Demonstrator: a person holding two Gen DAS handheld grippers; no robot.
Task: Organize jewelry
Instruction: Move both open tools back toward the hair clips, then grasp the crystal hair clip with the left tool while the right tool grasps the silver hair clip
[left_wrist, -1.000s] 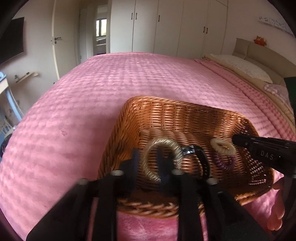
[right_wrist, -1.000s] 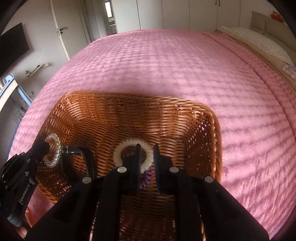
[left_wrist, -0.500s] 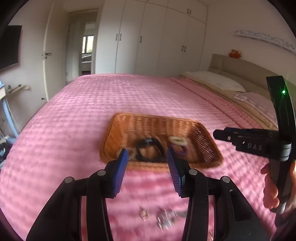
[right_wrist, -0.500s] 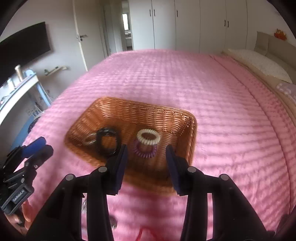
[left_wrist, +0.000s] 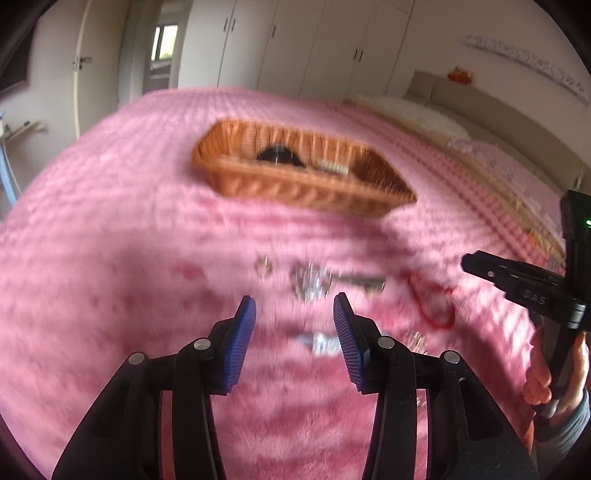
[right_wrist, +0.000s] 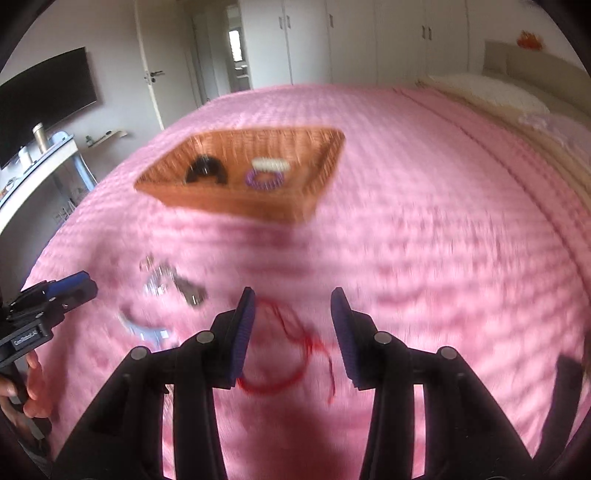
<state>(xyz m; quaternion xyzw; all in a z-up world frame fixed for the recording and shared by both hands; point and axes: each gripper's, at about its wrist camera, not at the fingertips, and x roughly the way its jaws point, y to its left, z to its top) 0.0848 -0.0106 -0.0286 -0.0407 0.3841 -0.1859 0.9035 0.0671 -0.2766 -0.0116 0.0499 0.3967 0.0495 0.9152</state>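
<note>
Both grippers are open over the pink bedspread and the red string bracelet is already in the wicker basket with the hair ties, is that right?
Not quite. The red string bracelet lies on the pink bedspread, in front of the open right gripper, not in the wicker basket; the right wrist view shows it. The left gripper is open too.

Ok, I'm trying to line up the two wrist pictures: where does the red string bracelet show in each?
Left wrist: the red string bracelet lies right of centre on the pink bedspread.
Right wrist: it lies low in the middle, between the open right tool fingers.
Shared landmark: the wicker basket, farther up the bed in both.
</note>
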